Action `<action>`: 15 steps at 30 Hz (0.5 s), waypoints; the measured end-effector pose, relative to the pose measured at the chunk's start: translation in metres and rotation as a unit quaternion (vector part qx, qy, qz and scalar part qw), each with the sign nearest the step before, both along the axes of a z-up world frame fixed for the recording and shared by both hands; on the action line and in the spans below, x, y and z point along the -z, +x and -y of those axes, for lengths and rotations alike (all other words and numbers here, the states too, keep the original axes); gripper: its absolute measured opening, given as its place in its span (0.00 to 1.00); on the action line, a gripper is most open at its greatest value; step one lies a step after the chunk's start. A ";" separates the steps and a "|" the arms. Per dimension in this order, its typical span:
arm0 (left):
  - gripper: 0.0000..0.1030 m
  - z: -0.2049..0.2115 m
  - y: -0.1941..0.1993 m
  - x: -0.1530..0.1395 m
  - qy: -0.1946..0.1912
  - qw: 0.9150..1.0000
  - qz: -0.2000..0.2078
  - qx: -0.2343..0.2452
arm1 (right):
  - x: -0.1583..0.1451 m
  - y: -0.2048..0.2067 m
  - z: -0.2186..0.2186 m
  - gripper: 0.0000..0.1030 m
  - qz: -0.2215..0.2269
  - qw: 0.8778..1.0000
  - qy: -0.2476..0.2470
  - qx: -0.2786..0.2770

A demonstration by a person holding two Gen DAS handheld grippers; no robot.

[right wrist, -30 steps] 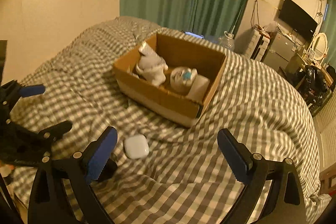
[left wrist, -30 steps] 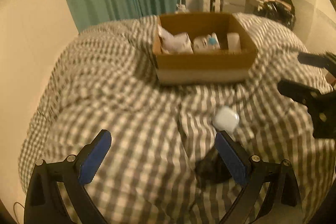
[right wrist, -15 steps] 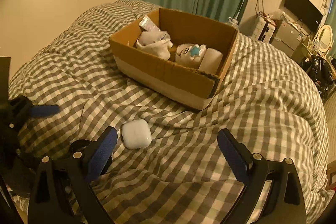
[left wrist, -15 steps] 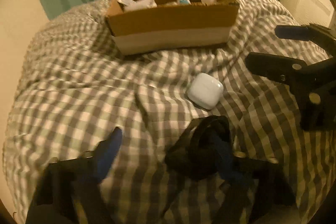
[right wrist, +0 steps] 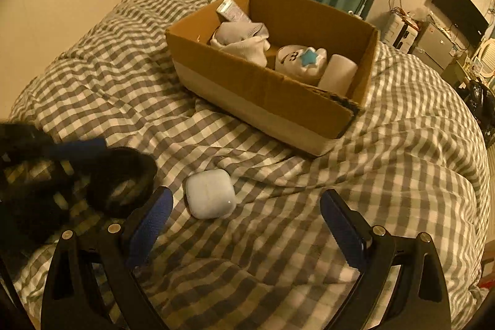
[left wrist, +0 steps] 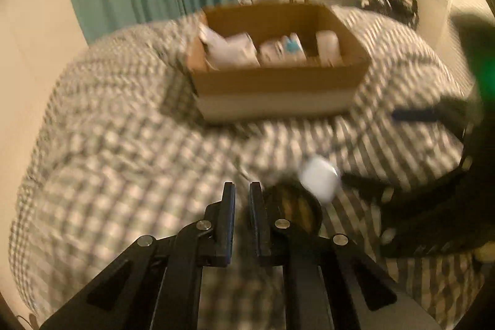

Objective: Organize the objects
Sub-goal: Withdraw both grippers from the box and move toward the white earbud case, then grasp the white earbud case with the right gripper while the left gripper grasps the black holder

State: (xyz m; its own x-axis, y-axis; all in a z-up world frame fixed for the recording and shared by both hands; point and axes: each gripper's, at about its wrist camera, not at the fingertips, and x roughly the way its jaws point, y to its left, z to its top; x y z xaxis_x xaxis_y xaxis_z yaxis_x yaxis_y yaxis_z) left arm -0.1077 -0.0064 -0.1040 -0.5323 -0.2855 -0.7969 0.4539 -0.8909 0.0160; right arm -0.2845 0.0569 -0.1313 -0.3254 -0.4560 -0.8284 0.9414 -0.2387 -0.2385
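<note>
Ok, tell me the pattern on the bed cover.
Grey-and-white check on the bed cover, clearest in the right wrist view.

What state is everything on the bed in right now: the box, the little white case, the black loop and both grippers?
cardboard box: open on top, items inside.
white case: lid shut, lying on the bedspread, outside the box.
black loop: beside the left gripper's fingers; gripped or not, unclear.
left gripper: fingers almost together.
right gripper: open, holding nothing.

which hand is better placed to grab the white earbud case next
Right. The right gripper is open with the earbud case just ahead between its fingers; the left gripper is nearly shut beside a black ring.
</note>
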 end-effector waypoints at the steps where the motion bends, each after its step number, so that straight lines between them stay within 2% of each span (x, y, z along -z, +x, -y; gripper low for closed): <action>1: 0.09 0.004 -0.002 -0.004 -0.006 1.000 -0.004 -0.002 | 0.004 0.001 0.004 0.93 -0.001 1.000 0.007 -0.002; 3: 0.09 0.014 -0.003 -0.011 -0.009 1.000 -0.012 -0.007 | 0.013 0.003 0.013 0.91 -0.003 1.000 0.024 -0.005; 5: 0.09 0.026 -0.001 -0.015 -0.011 1.000 -0.022 -0.012 | 0.024 0.005 0.021 0.85 -0.003 0.999 0.045 -0.008; 7: 0.09 0.033 -0.001 -0.016 -0.002 1.000 -0.023 -0.005 | 0.031 0.004 0.027 0.84 -0.009 0.998 0.060 -0.003; 9: 0.09 0.034 0.001 -0.013 0.011 1.000 -0.022 0.004 | 0.035 0.000 0.030 0.81 -0.005 0.998 0.067 0.004; 13: 0.10 0.033 0.004 -0.001 0.024 1.000 -0.013 0.013 | 0.049 -0.007 0.036 0.68 0.015 0.995 0.095 0.012; 15: 0.11 0.033 0.004 0.004 0.027 1.000 -0.007 0.013 | 0.054 -0.008 0.040 0.66 0.025 0.994 0.104 0.008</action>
